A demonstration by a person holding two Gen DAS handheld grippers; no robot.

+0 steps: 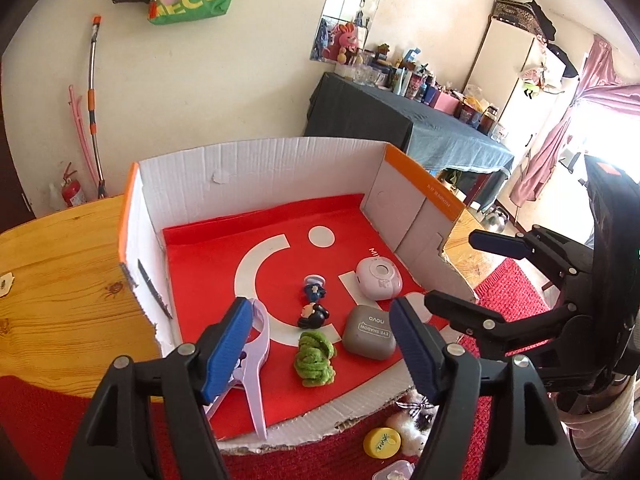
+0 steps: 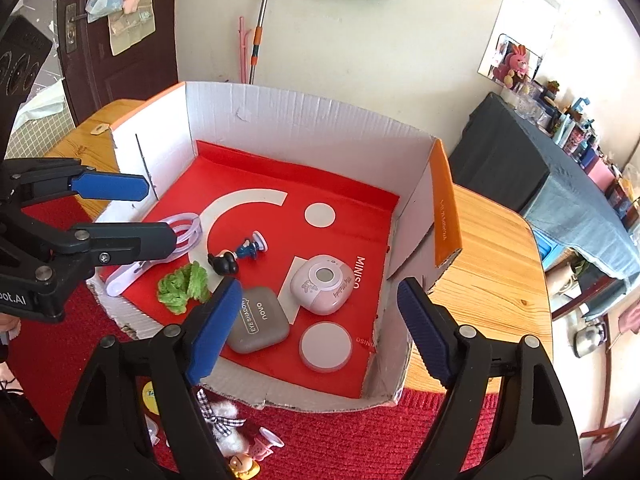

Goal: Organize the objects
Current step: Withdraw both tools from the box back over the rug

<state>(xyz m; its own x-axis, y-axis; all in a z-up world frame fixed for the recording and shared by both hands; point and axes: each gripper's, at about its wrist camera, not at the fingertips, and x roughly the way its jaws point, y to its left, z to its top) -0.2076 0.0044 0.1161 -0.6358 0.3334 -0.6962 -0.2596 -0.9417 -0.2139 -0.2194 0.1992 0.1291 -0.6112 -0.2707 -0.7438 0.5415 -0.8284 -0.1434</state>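
An open cardboard box (image 1: 260,168) with a red liner lies on the table. Inside it are a lilac clip (image 1: 260,360), a green scrunchie (image 1: 314,354), a black mouse figure (image 1: 313,315), a small blue figure (image 1: 314,286), a grey eye-shadow case (image 1: 368,332) and a pink round device (image 1: 378,278). My left gripper (image 1: 318,308) hangs open above the box's near left part, holding nothing. My right gripper (image 2: 320,286) hangs open over the grey case (image 2: 260,320) and the pink device (image 2: 322,284), also holding nothing. A white disc (image 2: 325,346) lies at the near right of the liner.
The box stands on a wooden table (image 2: 488,260), with a red mat (image 2: 360,440) at its near side. On the mat lie a yellow cap (image 1: 382,442), a white plush with a checked bow (image 2: 224,420) and a small pink toy (image 2: 266,446).
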